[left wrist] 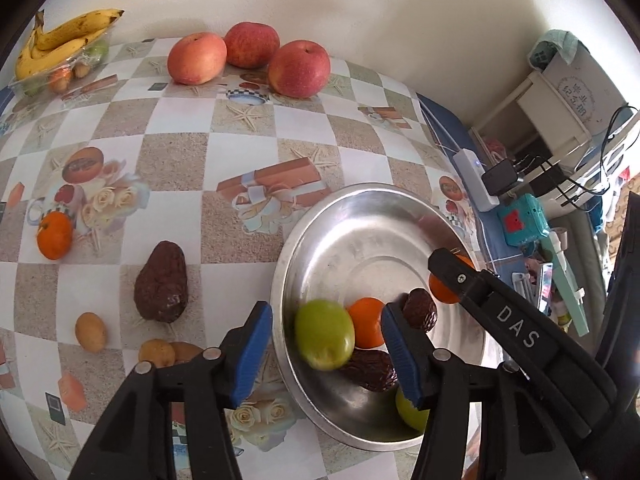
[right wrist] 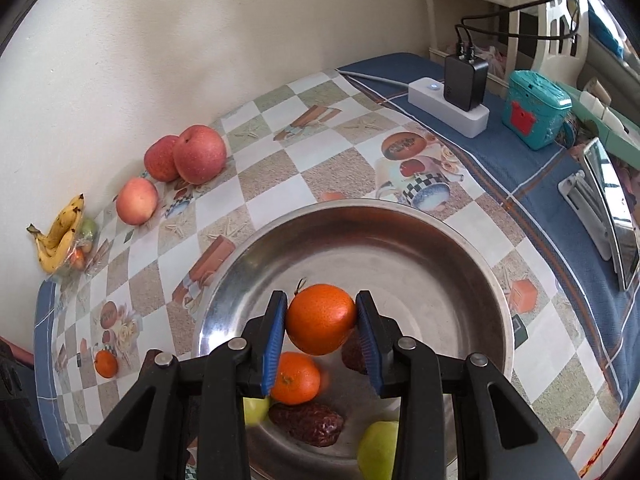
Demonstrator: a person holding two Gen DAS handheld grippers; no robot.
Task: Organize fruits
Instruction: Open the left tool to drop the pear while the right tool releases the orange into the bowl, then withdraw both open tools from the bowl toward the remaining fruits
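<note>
A steel bowl (left wrist: pixel 360 216) (right wrist: pixel 400 216) holds a mandarin (left wrist: pixel 368 322) (right wrist: pixel 296 378), two dark dates (left wrist: pixel 372 368) (right wrist: pixel 306 418) and two green fruits. My left gripper (left wrist: pixel 326 354) hangs open over the bowl's near rim. A blurred green fruit (left wrist: pixel 325 334) lies in the gap, free of both blue pads. My right gripper (right wrist: pixel 322 320) is shut on a mandarin (right wrist: pixel 321 318) above the bowl's middle. On the table lie an avocado (left wrist: pixel 162 284), another mandarin (left wrist: pixel 55 235) and small yellow-brown fruits (left wrist: pixel 91 332).
Three red apples (left wrist: pixel 251 44) (right wrist: pixel 200 154) and a bunch of bananas (left wrist: pixel 60 40) (right wrist: pixel 60 240) sit along the wall. At the table's right edge are a white power strip with a black charger (right wrist: pixel 466 80), a teal box (right wrist: pixel 534 110) and a phone on a stand (right wrist: pixel 612 208).
</note>
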